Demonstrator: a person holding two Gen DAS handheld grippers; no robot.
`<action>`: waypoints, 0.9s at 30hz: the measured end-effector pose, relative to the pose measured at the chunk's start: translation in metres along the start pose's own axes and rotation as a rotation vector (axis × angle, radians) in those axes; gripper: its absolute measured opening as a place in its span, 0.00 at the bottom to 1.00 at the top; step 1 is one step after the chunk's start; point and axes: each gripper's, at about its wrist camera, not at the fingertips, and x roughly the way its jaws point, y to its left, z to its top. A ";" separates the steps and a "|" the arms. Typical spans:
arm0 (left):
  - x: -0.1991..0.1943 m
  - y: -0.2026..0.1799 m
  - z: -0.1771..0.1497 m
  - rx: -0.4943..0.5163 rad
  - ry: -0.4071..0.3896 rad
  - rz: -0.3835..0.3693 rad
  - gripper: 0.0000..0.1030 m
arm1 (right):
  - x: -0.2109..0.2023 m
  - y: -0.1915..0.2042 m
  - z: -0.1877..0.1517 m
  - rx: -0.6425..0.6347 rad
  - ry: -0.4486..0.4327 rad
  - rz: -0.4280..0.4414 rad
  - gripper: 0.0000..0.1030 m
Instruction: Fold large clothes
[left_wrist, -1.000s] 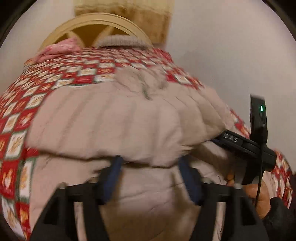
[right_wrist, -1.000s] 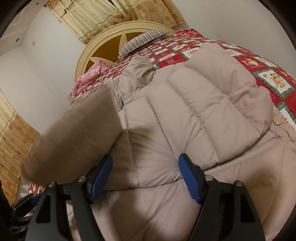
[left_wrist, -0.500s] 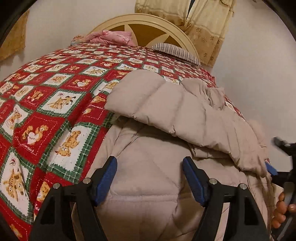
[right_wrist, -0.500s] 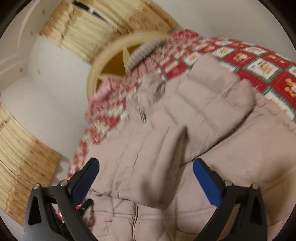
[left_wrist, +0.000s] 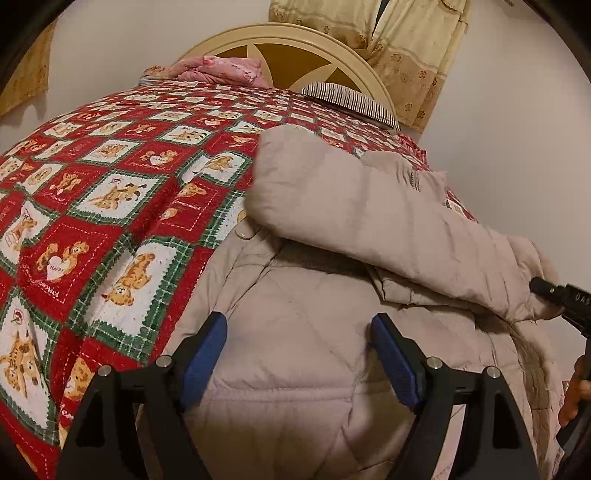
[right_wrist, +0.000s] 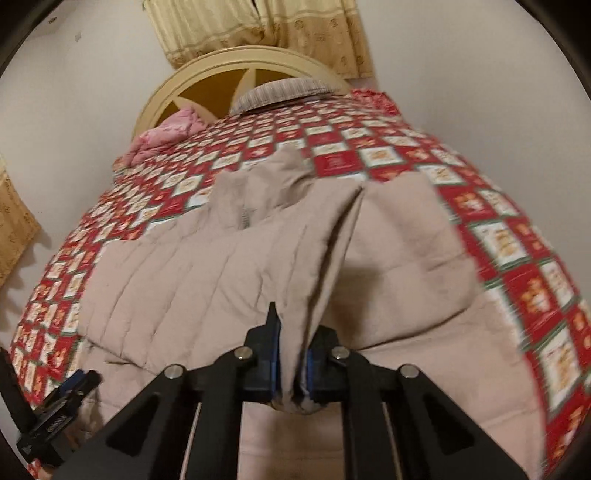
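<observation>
A beige puffer jacket (left_wrist: 295, 391) lies spread on the bed, one sleeve (left_wrist: 369, 221) folded across its body. My left gripper (left_wrist: 297, 332) hovers over the jacket's lower body near its left edge. Its jaws are opening, and nothing is pinched between the blue pads. In the right wrist view my right gripper (right_wrist: 293, 354) is closing its jaws. A raised fold of the jacket sleeve (right_wrist: 317, 273) is pressed between the pads. The right gripper's tip (left_wrist: 546, 291) also shows at the sleeve's end in the left wrist view. The left gripper (right_wrist: 79, 384) appears at the lower left of the right wrist view.
A red and green patchwork quilt (left_wrist: 110, 206) covers the bed. At its head stand a cream round headboard (left_wrist: 295, 40), a pink bundle (left_wrist: 221, 70) and a striped pillow (left_wrist: 351, 98). Yellow curtains (left_wrist: 406, 44) hang behind. A hand (left_wrist: 572, 398) shows at the right edge.
My right gripper went from wide open to clamped on the sleeve fold and lifted it. The left gripper swung to the jacket's left side, then held still with its jaws a little wider.
</observation>
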 end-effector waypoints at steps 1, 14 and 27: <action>0.001 0.000 0.000 0.002 0.001 0.003 0.78 | 0.003 -0.006 0.000 -0.010 0.011 -0.018 0.14; -0.041 -0.028 0.021 0.181 -0.050 0.073 0.78 | -0.001 -0.047 -0.030 0.010 -0.027 -0.202 0.71; 0.031 -0.085 0.135 0.312 -0.079 0.203 0.79 | 0.040 0.025 -0.003 -0.189 0.049 -0.066 0.45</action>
